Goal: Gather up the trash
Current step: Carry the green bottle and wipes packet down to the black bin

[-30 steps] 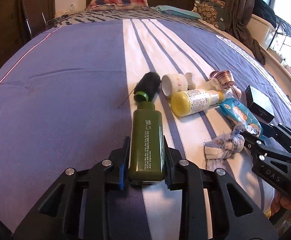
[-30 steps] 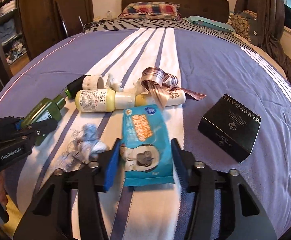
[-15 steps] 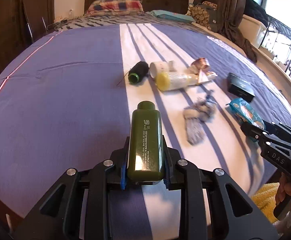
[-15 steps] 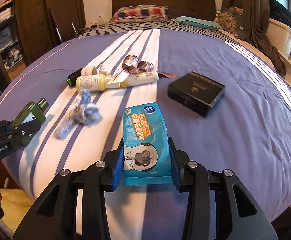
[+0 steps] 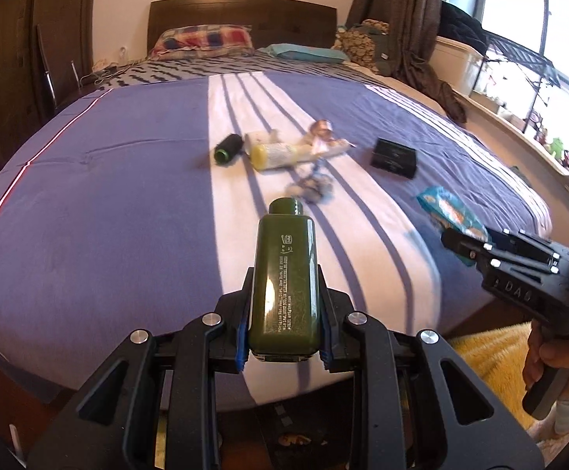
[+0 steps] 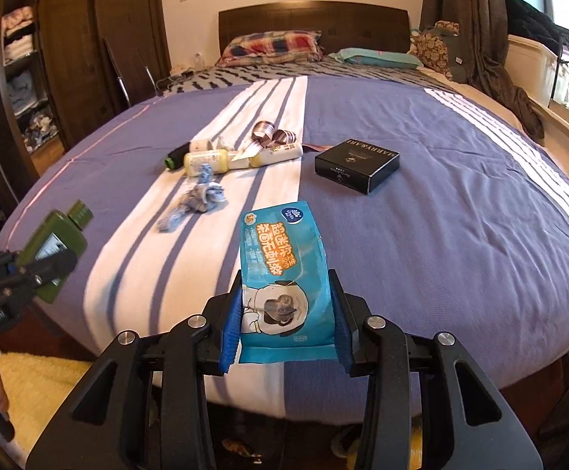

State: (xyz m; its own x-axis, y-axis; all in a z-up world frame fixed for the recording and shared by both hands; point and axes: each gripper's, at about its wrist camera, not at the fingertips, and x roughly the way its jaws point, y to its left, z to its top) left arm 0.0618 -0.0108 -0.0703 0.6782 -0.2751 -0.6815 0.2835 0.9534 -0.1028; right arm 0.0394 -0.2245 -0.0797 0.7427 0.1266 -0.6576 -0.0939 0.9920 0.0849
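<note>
My left gripper point(image 5: 284, 313) is shut on a dark green bottle point(image 5: 284, 282) and holds it above the foot of the bed. My right gripper point(image 6: 286, 313) is shut on a blue wet-wipe pack point(image 6: 284, 270), also lifted clear of the bed. The bottle also shows at the left of the right wrist view point(image 6: 55, 248), and the pack at the right of the left wrist view point(image 5: 449, 211). Left on the striped bedspread point(image 6: 441, 215) are a yellow bottle point(image 6: 206, 161), a black spool point(image 6: 177, 154), a ribbon point(image 6: 270, 133), a crumpled blue-white rag point(image 6: 200, 199) and a black box point(image 6: 357, 164).
The bed's foot edge runs just below both grippers. A yellow rug point(image 5: 492, 356) lies on the floor beside it. A dark wardrobe point(image 6: 100, 51) stands to the left, pillows point(image 6: 272, 45) and the headboard at the far end, a window ledge point(image 5: 511, 125) on the right.
Both grippers have pulled back and up from the pile with their objects, the green bottle and the wipe pack, and now hang over the bed's foot edge.
</note>
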